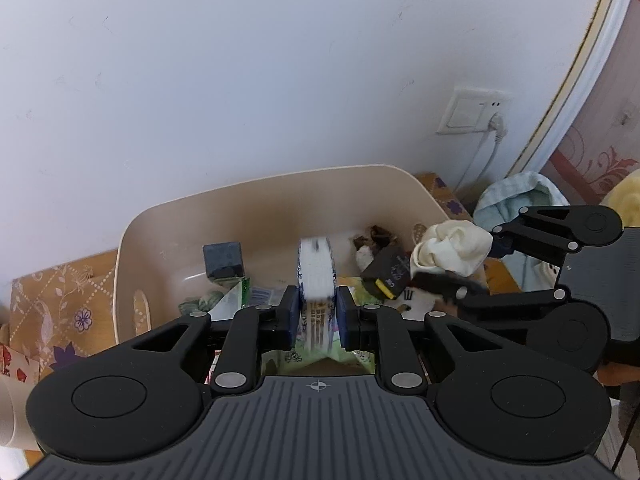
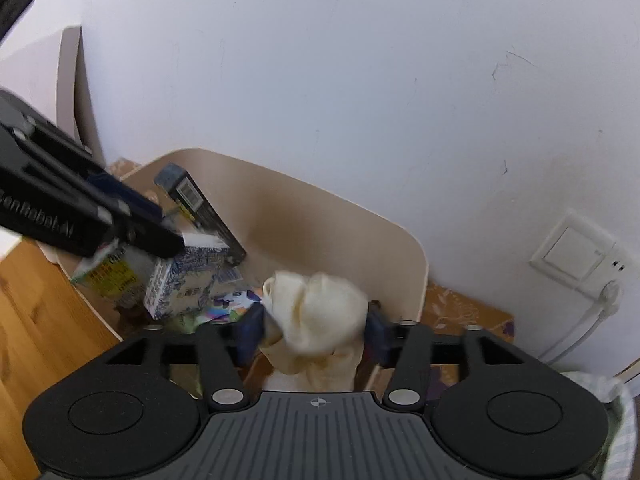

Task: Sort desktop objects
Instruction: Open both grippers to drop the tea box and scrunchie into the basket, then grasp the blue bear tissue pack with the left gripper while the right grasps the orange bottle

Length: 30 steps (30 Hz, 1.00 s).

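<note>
A blue-and-white patterned box (image 1: pixel 316 280) stands on edge between the pads of my left gripper (image 1: pixel 317 316), blurred as if slipping, with slim gaps at the pads. It hangs over the cream bin (image 1: pixel 260 180). In the right wrist view the same box (image 2: pixel 188 280) tilts among packets under the left gripper (image 2: pixel 166 228). A crumpled cream cloth (image 2: pixel 316 308) sits loosely between the spread pads of my right gripper (image 2: pixel 314 332), above the bin's right corner (image 2: pixel 416 264). The left wrist view shows the cloth (image 1: pixel 452 248) at the right gripper's tips (image 1: pixel 472 264).
The bin holds a dark box (image 1: pixel 223 258), green packets, a brown wrapper (image 1: pixel 374 236) and a black-and-yellow item (image 1: pixel 390 276). A wall rises right behind the bin, with a socket and plugged cable (image 1: pixel 472 110). A pale towel (image 1: pixel 516 196) lies at the right, a patterned tablecloth (image 1: pixel 52 304) at the left.
</note>
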Each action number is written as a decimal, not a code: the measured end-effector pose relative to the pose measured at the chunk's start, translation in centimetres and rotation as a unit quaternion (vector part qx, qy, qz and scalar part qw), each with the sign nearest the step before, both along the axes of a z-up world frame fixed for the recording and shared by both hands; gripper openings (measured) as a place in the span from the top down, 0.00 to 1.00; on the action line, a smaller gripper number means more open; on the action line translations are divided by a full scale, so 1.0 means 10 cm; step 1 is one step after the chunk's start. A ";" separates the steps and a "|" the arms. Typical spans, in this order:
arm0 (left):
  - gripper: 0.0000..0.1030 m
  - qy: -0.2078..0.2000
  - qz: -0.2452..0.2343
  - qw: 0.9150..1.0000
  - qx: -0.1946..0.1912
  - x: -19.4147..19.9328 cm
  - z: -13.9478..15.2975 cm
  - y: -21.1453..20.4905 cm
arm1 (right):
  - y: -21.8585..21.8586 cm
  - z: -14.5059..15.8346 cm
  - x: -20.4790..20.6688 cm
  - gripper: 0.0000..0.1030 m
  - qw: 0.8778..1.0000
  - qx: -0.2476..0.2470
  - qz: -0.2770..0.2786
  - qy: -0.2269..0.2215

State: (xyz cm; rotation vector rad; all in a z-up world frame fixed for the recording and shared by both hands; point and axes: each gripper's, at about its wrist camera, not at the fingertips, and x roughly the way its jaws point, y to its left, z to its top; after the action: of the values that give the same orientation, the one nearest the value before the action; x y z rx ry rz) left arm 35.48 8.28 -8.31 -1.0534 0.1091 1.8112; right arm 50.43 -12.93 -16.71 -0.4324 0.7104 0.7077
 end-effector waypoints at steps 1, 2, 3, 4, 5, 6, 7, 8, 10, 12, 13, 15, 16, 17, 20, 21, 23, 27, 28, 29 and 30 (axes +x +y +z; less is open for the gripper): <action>0.60 -0.007 -0.002 1.000 -0.003 -0.01 -0.02 0.00 | -0.01 0.01 -0.01 0.32 1.000 0.001 -0.002 -0.002; 0.52 -0.012 0.000 1.000 -0.007 -0.02 -0.03 0.00 | -0.01 0.02 -0.03 0.25 1.000 0.004 -0.005 -0.006; 0.41 -0.008 0.005 1.000 -0.009 -0.01 -0.03 -0.02 | -0.01 0.04 -0.05 0.22 1.000 0.008 -0.006 -0.011; 0.35 0.001 0.013 1.000 -0.009 -0.01 -0.03 -0.05 | -0.02 0.06 -0.07 0.20 1.000 0.010 -0.006 -0.014; 0.33 0.008 0.020 1.000 -0.007 0.00 -0.03 -0.07 | -0.02 0.08 -0.09 0.15 1.000 0.012 -0.007 -0.017; 0.31 0.008 0.023 1.000 -0.007 0.00 -0.03 -0.10 | -0.03 0.09 -0.11 0.10 1.000 0.013 -0.008 -0.020; 0.31 0.004 0.026 1.000 -0.008 -0.01 -0.04 -0.11 | -0.04 0.11 -0.13 0.09 1.000 0.016 -0.009 -0.024; 0.31 0.000 0.029 1.000 -0.010 -0.01 -0.04 -0.13 | -0.05 0.13 -0.16 0.07 0.999 0.018 -0.008 -0.025; 0.31 -0.004 0.032 0.999 -0.014 -0.01 -0.06 -0.14 | -0.07 0.16 -0.21 0.03 0.999 0.024 -0.009 -0.025; 0.31 -0.003 0.034 0.999 -0.017 0.00 -0.07 -0.20 | -0.06 0.17 -0.26 0.00 0.999 0.030 -0.011 -0.024; 0.31 -0.003 0.036 0.999 -0.017 0.02 -0.07 -0.24 | -0.08 0.18 -0.31 0.00 0.999 0.036 -0.014 -0.021; 0.30 -0.005 0.039 0.999 -0.014 0.05 -0.07 -0.34 | -0.07 0.18 -0.40 0.00 0.998 0.052 -0.023 -0.009; 0.30 -0.006 0.038 0.999 -0.013 0.07 -0.07 -0.36 | -0.06 0.17 -0.46 0.00 0.998 0.062 -0.029 -0.001; 0.30 -0.007 0.035 0.999 -0.012 0.09 -0.06 -0.39 | -0.06 0.16 -0.54 0.00 0.997 0.071 -0.034 0.007; 0.30 0.002 0.029 1.000 -0.011 0.17 -0.04 -0.53 | -0.14 0.09 -0.74 0.00 0.993 0.097 -0.054 0.034; 0.30 0.007 0.028 1.000 -0.012 0.21 -0.03 -0.58 | -0.14 0.05 -0.83 0.00 0.992 0.102 -0.054 0.041; 0.29 0.020 0.028 0.999 -0.013 0.26 -0.01 -0.68 | -0.08 -0.08 -1.04 0.00 0.993 0.097 -0.048 0.051; 0.28 0.025 0.013 0.999 -0.021 0.39 -0.06 -0.86 | -0.01 -0.31 -1.36 0.00 0.990 0.086 -0.044 0.098; 0.28 0.027 0.009 0.999 -0.024 0.42 -0.07 -0.90 | 0.00 -0.36 -1.42 0.00 0.989 0.090 -0.047 0.110; 0.28 0.033 0.007 0.999 -0.027 0.46 -0.09 -0.94 | 0.02 -0.42 -1.49 0.00 0.987 0.092 -0.050 0.119; 0.28 0.041 0.009 0.999 -0.028 0.50 -0.11 -0.99 | 0.04 -0.46 -1.54 0.00 0.986 0.092 -0.053 0.125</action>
State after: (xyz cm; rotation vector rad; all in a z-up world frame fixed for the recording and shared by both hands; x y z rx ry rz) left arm 40.51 -1.60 -9.39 -1.0222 0.2002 1.8776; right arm 35.00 -12.54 -21.26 -0.1354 0.8880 0.7263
